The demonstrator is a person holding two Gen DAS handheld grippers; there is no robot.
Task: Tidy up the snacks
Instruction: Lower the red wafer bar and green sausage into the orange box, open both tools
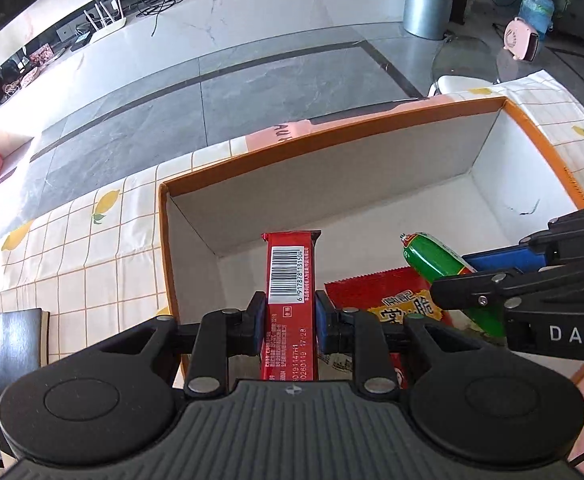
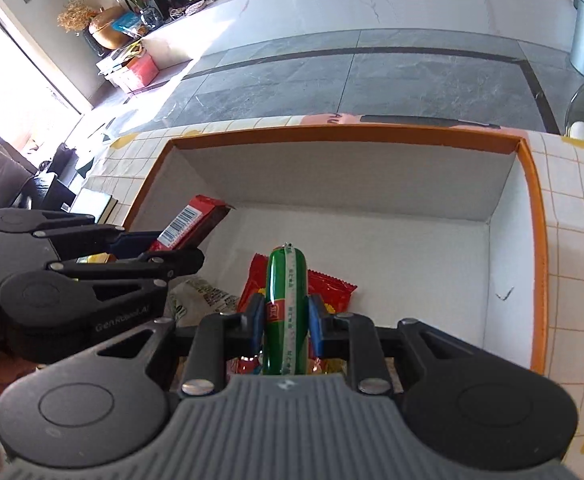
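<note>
left hand-held gripper (image 1: 287, 322): you've got it clamped on the red bar (image 1: 290, 276), over box (image 1: 332, 136) at 9 o'clock
right hand-held gripper (image 2: 285, 322): clamped on the green sausage (image 2: 285, 304), above red packet (image 2: 332, 288) inside box

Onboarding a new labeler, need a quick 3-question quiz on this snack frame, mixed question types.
1. True or false: the left tongs are shut on the red bar with the barcode facing up.
2. Multiple choice: what do the right tongs hold? A) blue bottle B) green sausage C) yellow bag
3. Short answer: which snack already lies in the orange-rimmed box beneath the sausage?

Key
1. True.
2. B.
3. A red snack packet; a pale printed packet lies to its left.
</note>
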